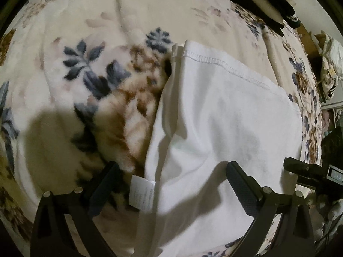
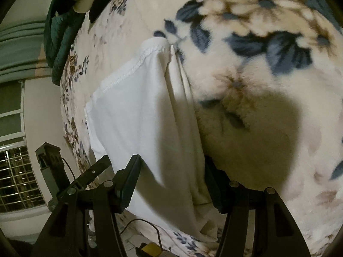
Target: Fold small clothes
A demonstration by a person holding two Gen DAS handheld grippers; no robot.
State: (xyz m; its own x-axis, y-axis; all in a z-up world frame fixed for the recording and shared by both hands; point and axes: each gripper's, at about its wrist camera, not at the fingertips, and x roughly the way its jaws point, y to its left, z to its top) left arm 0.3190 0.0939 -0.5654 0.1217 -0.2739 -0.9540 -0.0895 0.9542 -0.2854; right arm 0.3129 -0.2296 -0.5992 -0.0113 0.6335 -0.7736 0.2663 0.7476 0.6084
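A folded white garment (image 1: 225,111) lies flat on the floral fleece blanket (image 1: 85,42), its stitched hem at the far end. A white care label (image 1: 141,192) sticks out at its near left edge. My left gripper (image 1: 172,167) hovers open over the garment's near left part, with its fingers wide apart. In the right wrist view the same garment (image 2: 139,117) runs down between the fingers of my right gripper (image 2: 172,158). Those fingers stand apart, open, and the cloth's folded right edge hides part of the right finger (image 2: 216,188). The right gripper's body (image 1: 304,169) shows at the left wrist view's right edge.
The blanket (image 2: 268,85) covers a bed. A dark green quilt (image 2: 60,42) lies at its far left corner, with dark items (image 1: 278,10) along the far edge. Beyond the bed are a barred window (image 2: 15,171), a black box with a cable (image 2: 49,162) and a yellow object (image 2: 151,248).
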